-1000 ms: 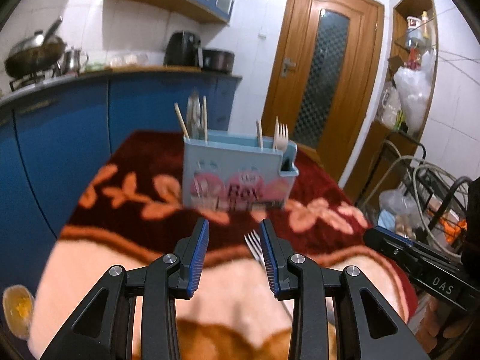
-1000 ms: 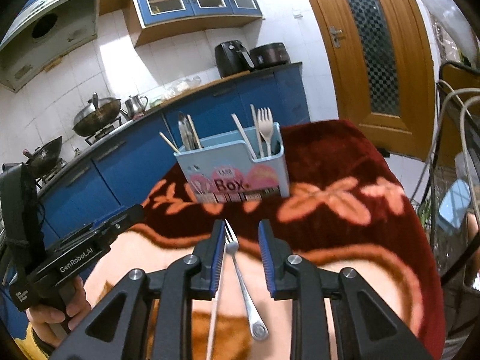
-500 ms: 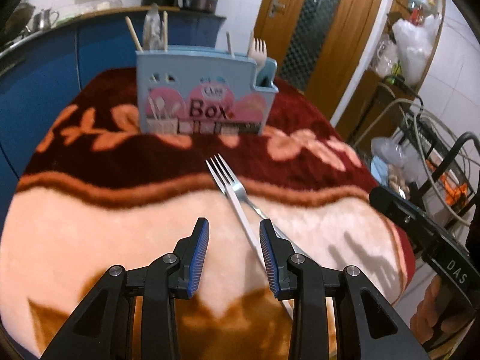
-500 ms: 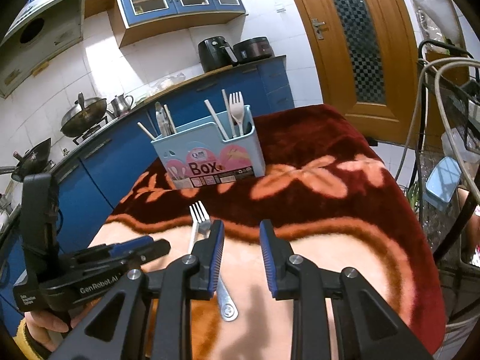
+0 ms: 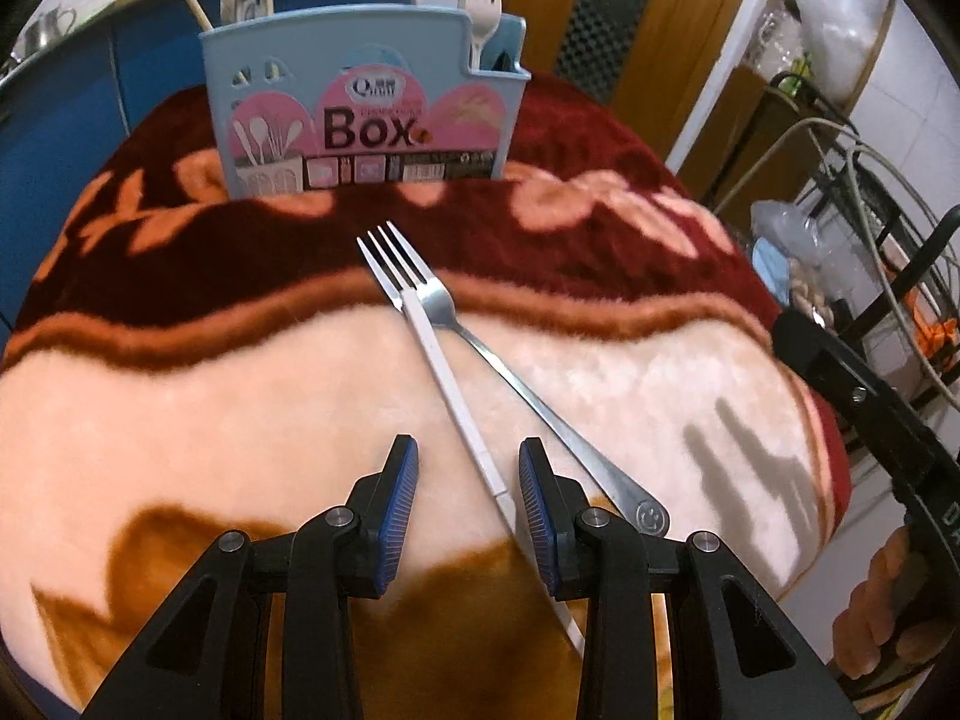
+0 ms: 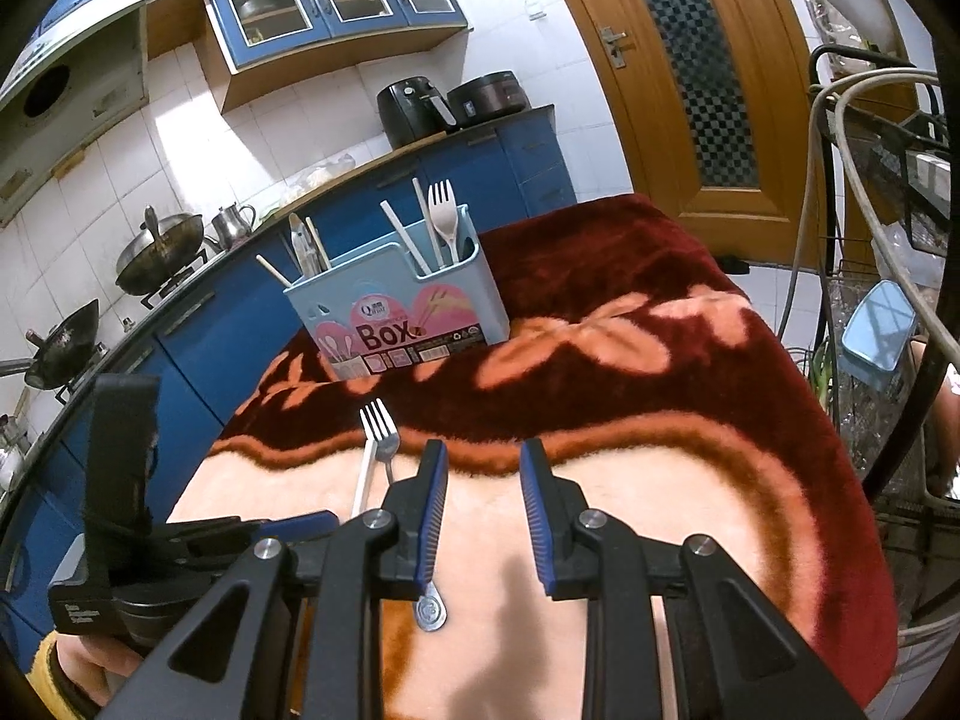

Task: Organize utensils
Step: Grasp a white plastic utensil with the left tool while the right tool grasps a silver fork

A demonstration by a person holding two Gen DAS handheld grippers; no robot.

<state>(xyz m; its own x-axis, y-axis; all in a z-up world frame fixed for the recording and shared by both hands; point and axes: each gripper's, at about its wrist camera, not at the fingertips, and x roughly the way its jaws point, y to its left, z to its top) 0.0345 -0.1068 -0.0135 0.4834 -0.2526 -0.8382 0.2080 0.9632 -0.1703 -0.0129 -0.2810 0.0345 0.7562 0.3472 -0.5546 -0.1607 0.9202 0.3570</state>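
Fork [image 5: 447,315] handle lies partly hidden behind right gripper [image 6: 483,510]; both it and left gripper [image 5: 468,495] gape, empty.

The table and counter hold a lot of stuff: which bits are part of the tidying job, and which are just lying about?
Part of the job:
metal fork
white chopstick
blue utensil box
left gripper

Just lying about:
wok
kettle
air fryer
rice cooker

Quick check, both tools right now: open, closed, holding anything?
Left tool: open, empty, straddling the white chopstick on the blanket.
Right tool: open, empty.
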